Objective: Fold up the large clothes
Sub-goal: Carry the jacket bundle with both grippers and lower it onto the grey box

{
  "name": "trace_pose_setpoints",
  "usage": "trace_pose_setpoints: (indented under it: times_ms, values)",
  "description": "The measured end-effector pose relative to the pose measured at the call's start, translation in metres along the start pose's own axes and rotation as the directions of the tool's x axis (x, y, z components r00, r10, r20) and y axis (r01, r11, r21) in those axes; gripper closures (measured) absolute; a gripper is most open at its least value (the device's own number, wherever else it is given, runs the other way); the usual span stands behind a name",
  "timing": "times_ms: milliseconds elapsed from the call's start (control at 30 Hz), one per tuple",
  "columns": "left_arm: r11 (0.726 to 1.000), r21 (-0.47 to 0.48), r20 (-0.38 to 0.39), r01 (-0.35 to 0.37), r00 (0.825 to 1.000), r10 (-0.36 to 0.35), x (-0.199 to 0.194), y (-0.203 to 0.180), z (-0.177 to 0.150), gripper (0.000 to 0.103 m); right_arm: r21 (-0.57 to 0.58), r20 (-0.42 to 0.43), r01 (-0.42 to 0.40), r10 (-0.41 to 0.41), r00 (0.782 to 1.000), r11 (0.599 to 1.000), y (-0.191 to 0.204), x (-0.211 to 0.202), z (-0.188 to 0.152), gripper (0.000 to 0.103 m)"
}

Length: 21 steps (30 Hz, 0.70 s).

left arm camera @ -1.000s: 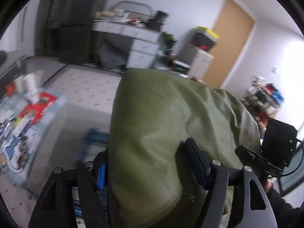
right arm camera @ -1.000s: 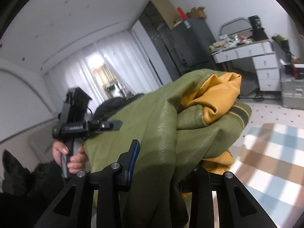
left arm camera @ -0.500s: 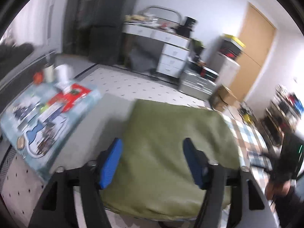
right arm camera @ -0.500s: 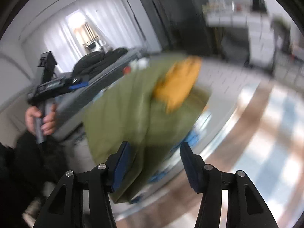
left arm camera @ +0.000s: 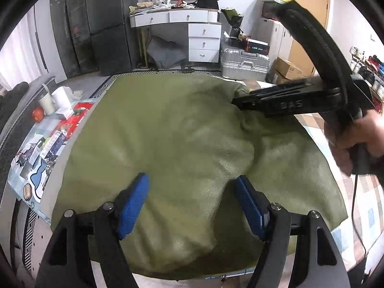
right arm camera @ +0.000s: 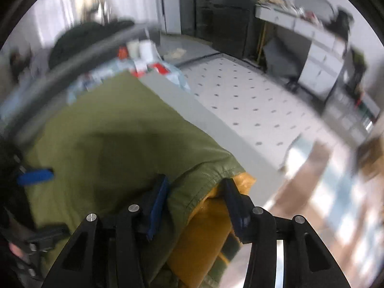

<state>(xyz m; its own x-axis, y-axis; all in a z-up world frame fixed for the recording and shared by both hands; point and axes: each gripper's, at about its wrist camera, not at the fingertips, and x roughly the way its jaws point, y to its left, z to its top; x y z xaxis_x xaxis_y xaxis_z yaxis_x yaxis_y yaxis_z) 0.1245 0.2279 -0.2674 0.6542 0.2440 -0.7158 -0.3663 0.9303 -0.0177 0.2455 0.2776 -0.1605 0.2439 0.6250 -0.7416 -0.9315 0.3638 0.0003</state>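
Green jacket point(left arm camera: 182, 129) lies spread on the grey table point(right arm camera: 192, 105), yellow lining point(right arm camera: 204, 230) showing at its near corner. We see left gripper point(left arm camera: 192, 204) apart above it; right gripper point(right arm camera: 195, 201) closing, hem between its pads, not pinched.

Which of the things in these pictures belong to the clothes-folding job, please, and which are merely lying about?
Belongs to the job:
- olive-green leather jacket with mustard-yellow lining
- left hand-held gripper
- right hand-held gripper, jaws closing, jacket hem between them
- grey table

Just lying about:
- red apple
- white cups
- silver ribbed suitcase
- white drawer desk
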Motion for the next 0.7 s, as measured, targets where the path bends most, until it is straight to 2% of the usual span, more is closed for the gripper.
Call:
trace_pose_setpoints:
  times_ms: [67,133,200,233,267,333,400,433,467,533,633,700]
  values:
    - [1.0,0.001,-0.008,-0.003,1.0,0.003,0.005,0.003,0.003,0.031,-0.003,0.024,0.001,-0.001,1.0,1.0,0.0,-0.003,-0.005,0.056]
    - [1.0,0.007,-0.014,-0.007,1.0,0.007,0.01,0.008,0.009,0.031,-0.044,0.04,0.038,-0.036,0.999,0.998,0.007,-0.012,-0.004,0.057]
    - [1.0,-0.006,-0.012,-0.003,1.0,0.003,0.014,0.013,0.012,0.031,-0.086,0.055,0.062,-0.057,0.997,0.994,0.024,-0.035,-0.008,0.057]
    - [1.0,-0.01,-0.01,0.0,1.0,-0.001,0.002,0.024,0.013,0.031,-0.111,0.085,0.04,-0.03,0.996,0.993,0.031,-0.051,-0.014,0.057]
    - [1.0,-0.016,-0.007,0.004,1.0,-0.004,0.004,0.023,0.013,0.031,-0.128,0.104,0.017,-0.004,0.995,0.992,0.031,-0.062,-0.007,0.057]
    - [1.0,-0.011,-0.003,-0.008,1.0,0.008,-0.015,0.028,0.011,0.031,-0.163,0.121,-0.039,0.059,0.991,0.986,0.044,-0.082,-0.021,0.058]
    - [1.0,-0.003,-0.002,-0.027,1.0,0.027,-0.017,0.024,0.008,0.03,-0.195,0.077,-0.111,0.128,0.989,0.974,0.055,-0.076,-0.047,0.058]
    - [0.999,0.003,-0.009,-0.034,0.999,0.034,-0.023,0.027,0.006,0.03,-0.209,0.058,-0.122,0.137,0.989,0.97,0.062,-0.066,-0.061,0.057]
    - [0.999,0.007,-0.024,-0.047,0.999,0.047,-0.022,0.025,0.008,0.03,-0.223,0.046,-0.089,0.102,0.994,0.971,0.063,-0.053,-0.075,0.056]
    - [0.998,0.024,-0.051,-0.064,0.997,0.065,-0.025,0.027,0.012,0.03,-0.205,0.058,-0.075,0.089,0.994,0.976,0.061,-0.033,-0.094,0.056]
    - [0.993,0.047,-0.048,-0.107,0.993,0.109,-0.036,0.028,0.016,0.03,-0.097,0.108,-0.138,0.148,0.983,0.986,0.047,-0.032,-0.104,0.056]
    - [0.994,0.054,-0.012,-0.097,0.995,0.097,-0.05,0.031,0.025,0.03,-0.033,0.134,-0.192,0.195,0.972,0.981,0.039,-0.045,-0.106,0.058]
